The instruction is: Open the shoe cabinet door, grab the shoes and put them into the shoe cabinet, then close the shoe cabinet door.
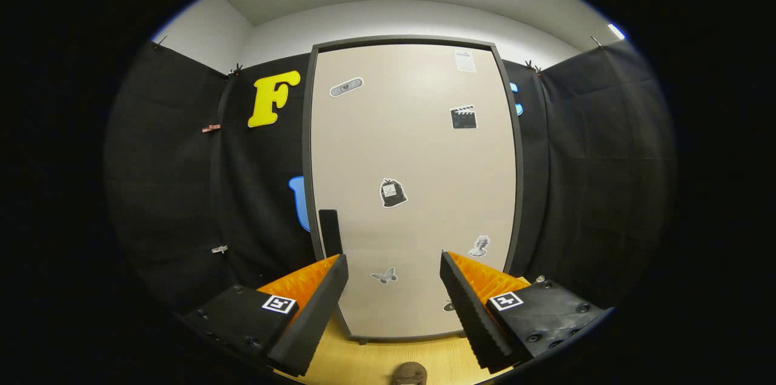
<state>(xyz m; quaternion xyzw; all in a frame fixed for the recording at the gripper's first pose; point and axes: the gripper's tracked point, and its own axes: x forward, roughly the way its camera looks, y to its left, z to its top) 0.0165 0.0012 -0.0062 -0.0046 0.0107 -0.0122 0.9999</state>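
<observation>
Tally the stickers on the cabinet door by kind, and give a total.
On the shoe cabinet door, beyond the open gripper:
Bandage sticker: 1
Clapperboard sticker: 1
Bag-shaped sticker: 1
Bust sticker: 1
Butterfly sticker: 1
White paper label: 1
Partly hidden dark sticker by a finger: 1
Total: 7

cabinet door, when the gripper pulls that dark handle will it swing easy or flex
The cabinet door looks like a flat rigid panel, so it probably swings without flexing. The handle sits at one edge, likely giving leverage. The gripper is open, fingers apart before the door.
</observation>
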